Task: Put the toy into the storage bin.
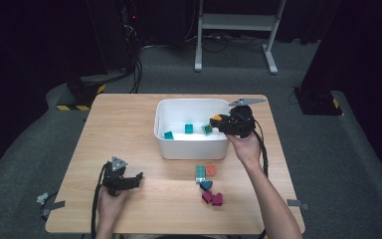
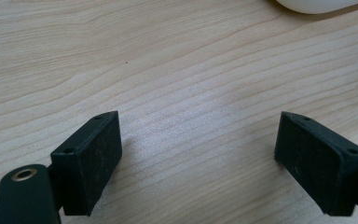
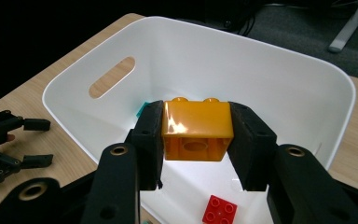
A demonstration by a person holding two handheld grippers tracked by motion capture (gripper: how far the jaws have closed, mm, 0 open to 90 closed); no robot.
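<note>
The left gripper (image 1: 138,178) rests near the front left corner of the tabletop (image 1: 124,119), held in the person's left hand (image 1: 110,199); in the left gripper view its 2 black jaws stand wide apart, released, with bare wood grain between them and nothing touching either pad. To the right, near the middle of the tabletop's far half, stands the white bin (image 1: 191,147), and on its floor lie 3 teal bricks (image 1: 188,128), spaced along a loose row. In front of the bin, toward the front edge, lies a small cluster of loose bricks: a teal brick (image 1: 199,173) touching a red brick (image 1: 211,171), a dark blue piece (image 1: 206,184) just below them, and 2 magenta pieces (image 1: 212,198) nearest the front edge. The right gripper (image 3: 196,135), held in the right hand (image 1: 247,149), hangs over the bin's right rim, and its jaws are about half closed, clamped on an orange brick (image 3: 196,129), 1 pad pressed flat against each side. The orange brick is glossy and translucent, 2 studs showing along its top edge and a round hollow on the face turned toward the camera, and it sits above the bin's interior. Below it in the right gripper view, a red 4-stud brick (image 3: 219,210) lies near the bottom edge.
</note>
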